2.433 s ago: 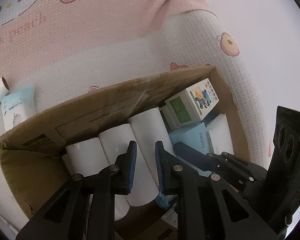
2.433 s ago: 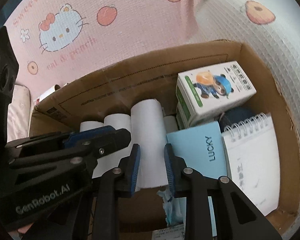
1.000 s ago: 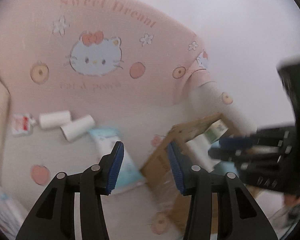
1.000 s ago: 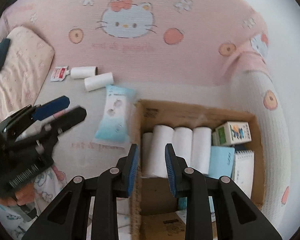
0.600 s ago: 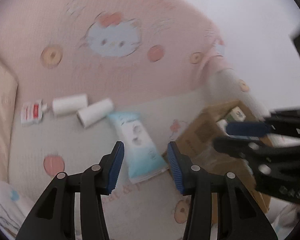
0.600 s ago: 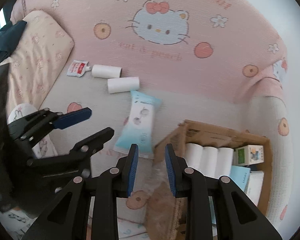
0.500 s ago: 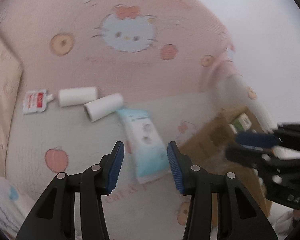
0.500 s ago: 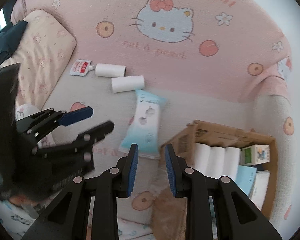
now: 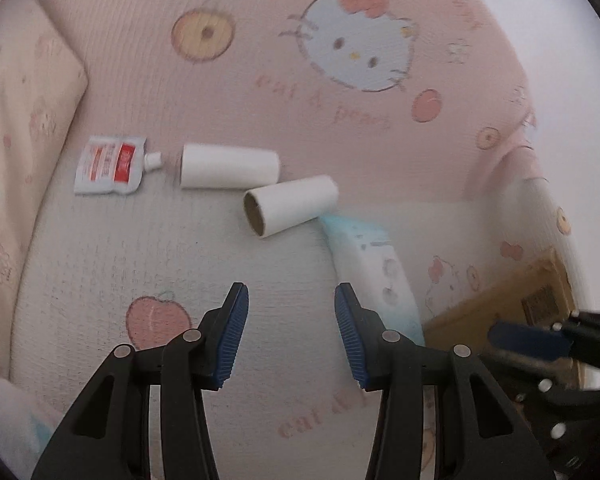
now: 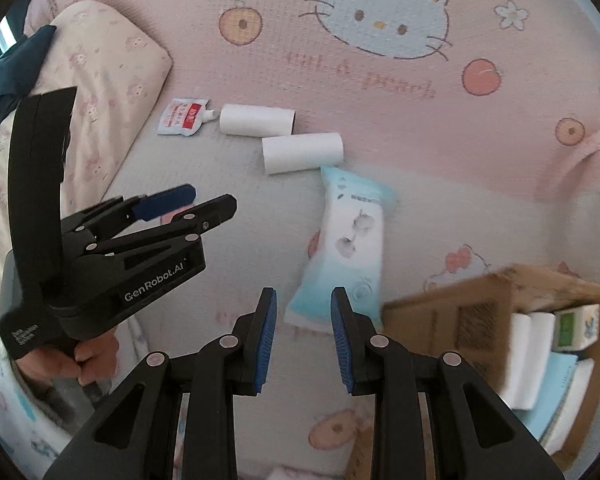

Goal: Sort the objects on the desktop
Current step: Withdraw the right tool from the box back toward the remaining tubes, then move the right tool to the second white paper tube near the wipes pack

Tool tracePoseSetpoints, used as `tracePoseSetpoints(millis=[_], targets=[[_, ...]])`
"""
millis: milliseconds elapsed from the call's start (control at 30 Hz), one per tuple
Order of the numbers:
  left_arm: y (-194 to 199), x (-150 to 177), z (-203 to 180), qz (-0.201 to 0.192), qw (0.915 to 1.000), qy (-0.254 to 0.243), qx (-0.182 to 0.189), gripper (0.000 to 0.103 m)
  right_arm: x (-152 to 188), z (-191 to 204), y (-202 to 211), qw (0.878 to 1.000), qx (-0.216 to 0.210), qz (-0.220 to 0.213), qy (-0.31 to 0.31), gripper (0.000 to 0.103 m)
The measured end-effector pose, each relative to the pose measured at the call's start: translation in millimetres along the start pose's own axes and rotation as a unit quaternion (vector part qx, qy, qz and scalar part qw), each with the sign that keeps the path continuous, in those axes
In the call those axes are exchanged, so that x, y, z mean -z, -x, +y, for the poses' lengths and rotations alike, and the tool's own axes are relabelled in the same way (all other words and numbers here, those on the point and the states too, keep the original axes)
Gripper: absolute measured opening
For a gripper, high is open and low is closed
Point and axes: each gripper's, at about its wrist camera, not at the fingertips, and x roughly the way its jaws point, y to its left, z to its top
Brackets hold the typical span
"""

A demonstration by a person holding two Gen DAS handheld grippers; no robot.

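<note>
Two white paper rolls lie on the bed sheet: the far roll point(image 9: 229, 166) point(image 10: 257, 119) and the near roll point(image 9: 291, 204) point(image 10: 302, 153). A red-and-white spout pouch point(image 9: 110, 164) point(image 10: 183, 116) lies left of them. A light-blue wipes pack point(image 9: 374, 265) point(image 10: 346, 246) lies right of the near roll. My left gripper point(image 9: 291, 316) is open and empty, hovering short of the near roll; it also shows in the right wrist view point(image 10: 198, 203). My right gripper point(image 10: 303, 316) is open and empty, just short of the wipes pack.
A cardboard box point(image 10: 452, 312) point(image 9: 512, 292) at the right holds white rolls point(image 10: 524, 356), a small printed carton point(image 10: 576, 328) and booklets. A floral pillow point(image 10: 100, 72) lies at the left. The pink Hello Kitty bumper point(image 10: 380, 60) closes the far side.
Both grippers have left the box and swung left over the sheet. The left jaws opened wider. The rolls, pouch and wipes pack now lie ahead of both.
</note>
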Motion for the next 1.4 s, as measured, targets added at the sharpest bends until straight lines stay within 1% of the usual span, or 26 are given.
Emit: tracePoseSetpoints(millis=[133,200,267,333,400,500,567,600,667,767,833,933,1000,1100,1167,1200,1233,1267,1300,1333,1367,1400], targets=[[-8.9,-10.7,14.9,0.013,0.9988,0.037,0.029,0.049,-7.2,3.1,-21.5,1.0,-0.015,0.001,-0.004,0.024],[-10.8,-19.3,15.6,0.019,0.9985,0.037,0.036,0.049,-11.4,6.4,-31.8,0.999,-0.041,0.004,0.0,0.024],[-11.9,-30.5,14.4,0.015,0.9992,0.021,0.032,0.049,-16.3,8.9,-41.2,0.998,-0.057,0.003,0.0,0.024],[-14.1,-41.8,11.0,0.004,0.9998,-0.006,0.017,0.049,-20.7,12.0,-49.3,0.998,-0.056,0.003,0.001,0.024],[-19.4,-50.5,10.4,0.003,0.9997,-0.021,0.01,0.049,-26.1,13.5,-57.9,0.998,-0.055,-0.002,0.003,0.024],[-31.4,-59.0,18.1,0.018,0.9996,-0.005,0.021,0.049,-33.9,14.7,-71.0,0.999,-0.053,-0.013,-0.003,0.024],[-42.7,-65.3,23.9,0.032,0.9988,0.012,0.035,0.049,-40.2,12.8,-81.1,0.998,-0.052,-0.024,-0.011,0.024],[-48.7,-69.6,25.7,0.04,0.9978,0.018,0.049,0.049,-42.5,11.4,-85.9,0.998,-0.054,-0.026,-0.018,0.024],[-53.8,-76.4,25.2,0.04,0.997,0.017,0.063,0.047,-48.4,7.9,-97.3,0.997,-0.071,-0.022,-0.034,0.025],[-57.8,-85.1,21.9,0.031,0.9982,0.001,0.052,0.046,-55.4,0.7,-114.2,0.993,-0.1,-0.009,-0.069,0.025],[-64.5,-90.6,23.1,0.029,0.9986,0.001,0.044,0.046,-58.0,-1.4,-120.6,0.991,-0.106,-0.005,-0.078,0.026],[-80.0,-96.3,32.5,0.051,0.996,0.031,0.067,0.046,-61.6,-3.6,-128.2,0.991,-0.106,-0.008,-0.085,0.026],[-87.1,-98.2,36.4,0.059,0.9948,0.046,0.069,0.045,-63.6,-5.0,-132.3,0.99,-0.11,-0.011,-0.088,0.027],[-93.0,-100.9,36.0,0.058,0.9951,0.045,0.066,0.045,-66.2,-8.4,-135.2,0.989,-0.111,-0.023,-0.095,0.029],[-98.1,-101.9,32.8,0.068,0.9938,0.044,0.076,0.045,-68.2,-12.4,-135.4,0.988,-0.113,-0.035,-0.103,0.029],[-100.5,-101.9,30.9,0.074,0.9931,0.042,0.08,0.045,-69.6,-15.3,-135.4,0.986,-0.117,-0.042,-0.108,0.03],[-102.8,-101.6,27.4,0.079,0.993,0.035,0.081,0.045,-70.9,-18.0,-135.1,0.985,-0.122,-0.049,-0.113,0.035],[-104.1,-101.3,23.0,0.079,0.9939,0.022,0.074,0.045,-72.3,-21.0,-134.6,0.983,-0.125,-0.056,-0.119,0.04],[-104.4,-100.8,20.6,0.077,0.9947,0.015,0.068,0.045,-73.2,-23.1,-134.1,0.982,-0.127,-0.061,-0.123,0.053],[-105.2,-100.8,16.8,0.072,0.9959,0.003,0.054,0.045,-74.1,-24.9,-133.1,0.981,-0.129,-0.069,-0.126,0.062],[-106.8,-101.1,13.7,0.073,0.9962,-0.007,0.048,0.045,-74.7,-26.4,-130.9,0.979,-0.134,-0.083,-0.128,0.062],[-109.0,-101.6,11.4,0.079,0.9956,-0.012,0.05,0.045,-75.2,-26.9,-129.6,0.978,-0.138,-0.091,-0.126,0.062]])
